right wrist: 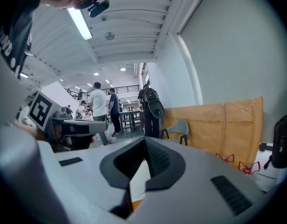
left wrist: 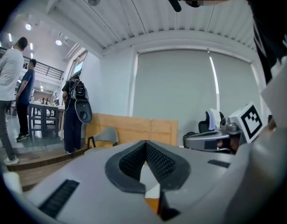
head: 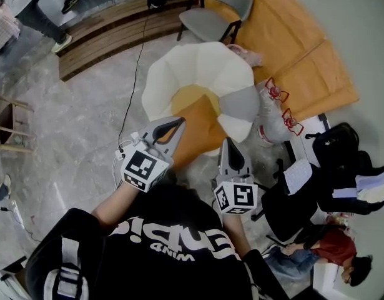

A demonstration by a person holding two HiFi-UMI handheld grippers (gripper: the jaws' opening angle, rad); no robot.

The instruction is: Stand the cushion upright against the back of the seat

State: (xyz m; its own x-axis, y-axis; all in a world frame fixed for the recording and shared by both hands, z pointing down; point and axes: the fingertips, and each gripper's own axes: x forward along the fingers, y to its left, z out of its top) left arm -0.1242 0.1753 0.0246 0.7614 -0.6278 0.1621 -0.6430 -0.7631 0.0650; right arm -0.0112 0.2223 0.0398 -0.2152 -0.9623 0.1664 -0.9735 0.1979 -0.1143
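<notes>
A cream petal-shaped armchair (head: 198, 67) with an orange seat (head: 198, 136) stands on the floor in front of me in the head view. A pale yellow cushion (head: 190, 97) lies low inside it, and a grey panel (head: 241, 102) sits on its right side. My left gripper (head: 177, 124) is shut and empty, its tip over the seat's left front edge. My right gripper (head: 230, 145) is also shut and empty, at the seat's right front. In the left gripper view the jaws (left wrist: 145, 144) meet, with cream and orange showing below them. The right gripper view (right wrist: 144, 142) shows the same.
A grey chair (head: 216, 11) and a leaning wooden board (head: 298, 42) stand behind the armchair. Red-wire items (head: 278, 92) lie to its right. A black office chair with bags (head: 341, 161) is at right. A cable (head: 137, 74) crosses the floor; people stand at a wooden step (head: 110, 30).
</notes>
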